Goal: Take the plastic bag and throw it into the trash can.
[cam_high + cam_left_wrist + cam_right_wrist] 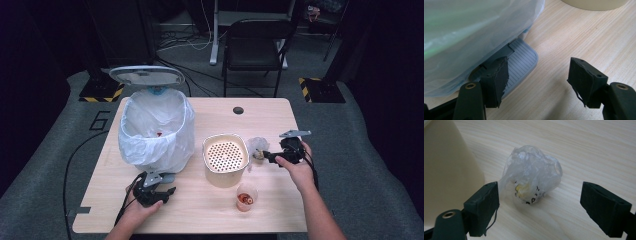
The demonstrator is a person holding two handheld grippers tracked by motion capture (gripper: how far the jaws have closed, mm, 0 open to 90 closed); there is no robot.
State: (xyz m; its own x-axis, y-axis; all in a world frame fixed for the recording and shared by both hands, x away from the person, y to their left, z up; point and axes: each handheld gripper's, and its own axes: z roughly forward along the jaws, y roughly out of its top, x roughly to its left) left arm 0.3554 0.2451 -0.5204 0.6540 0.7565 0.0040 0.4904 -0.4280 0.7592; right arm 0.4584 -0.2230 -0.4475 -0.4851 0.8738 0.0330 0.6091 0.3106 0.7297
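We keep the left gripper [156,192], jaws open, on the pedal [520,63] so the lined bin [156,131] stays lidless; the right gripper [540,203] gapes around a crumpled plastic wrapper [532,177] beside the strainer pot [225,158]; pale wood table [280,210], dim room, folding chair [256,42] beyond.

Pale wood-grain surface [586,150], matt & smooth. Crumpled clear plastic wrapper [534,173], thin, glossy. Translucent white plastic bin liner [474,32], shiny w/ creases. Grey ribbed plastic pedal [521,62], matt. Cream perforated plastic basket [225,155], smooth.
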